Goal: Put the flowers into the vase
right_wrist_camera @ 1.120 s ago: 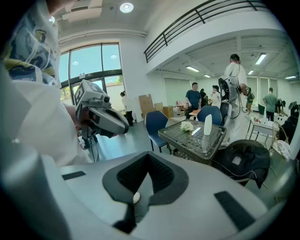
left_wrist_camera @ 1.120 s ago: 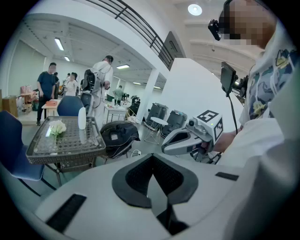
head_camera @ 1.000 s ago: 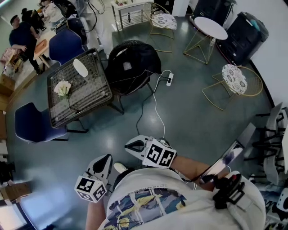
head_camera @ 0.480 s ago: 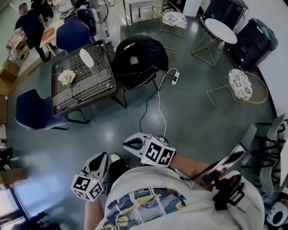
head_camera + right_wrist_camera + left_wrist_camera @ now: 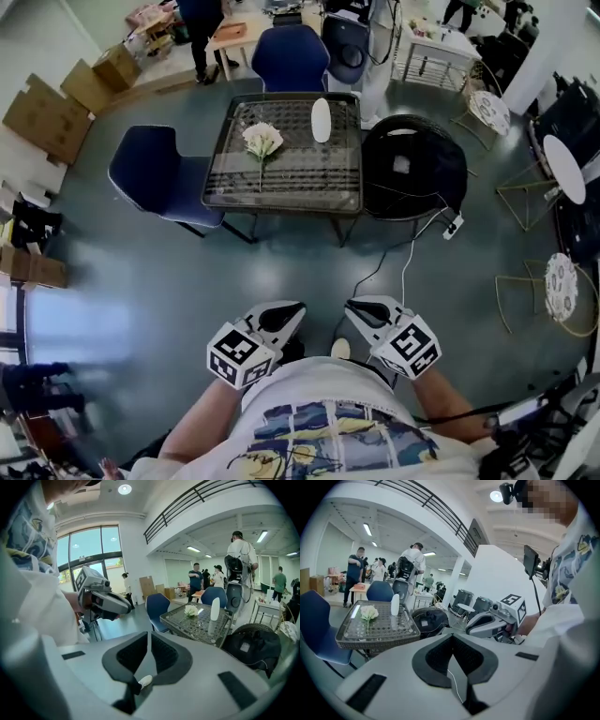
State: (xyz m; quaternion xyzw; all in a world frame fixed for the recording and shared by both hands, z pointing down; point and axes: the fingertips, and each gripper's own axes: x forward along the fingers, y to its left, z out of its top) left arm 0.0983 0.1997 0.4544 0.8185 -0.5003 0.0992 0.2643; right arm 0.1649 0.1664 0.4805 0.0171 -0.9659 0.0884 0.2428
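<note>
A bunch of white flowers [image 5: 262, 141] lies on the glass-topped wicker table [image 5: 281, 192] ahead, far from both grippers. A slim white vase [image 5: 321, 119] stands upright to its right. My left gripper [image 5: 297, 308] and right gripper [image 5: 352, 307] are held side by side close to my body above the floor, both shut and empty. In the left gripper view the flowers [image 5: 369, 612] and vase [image 5: 395, 604] show far off beyond the closed left gripper [image 5: 451, 637]. The right gripper view shows the flowers [image 5: 190, 611] and vase [image 5: 215, 608] past the closed right gripper [image 5: 148, 634].
Blue chairs [image 5: 155, 178] [image 5: 292, 56] stand left of and behind the table. A black round chair [image 5: 412, 169] sits on its right, with a power strip [image 5: 453, 227] and cable on the floor. Cardboard boxes [image 5: 47, 117] lie far left. People stand behind the table.
The view has swung so the table sits straight ahead instead of at the upper left. Both grippers have shifted and now sit level, side by side.
</note>
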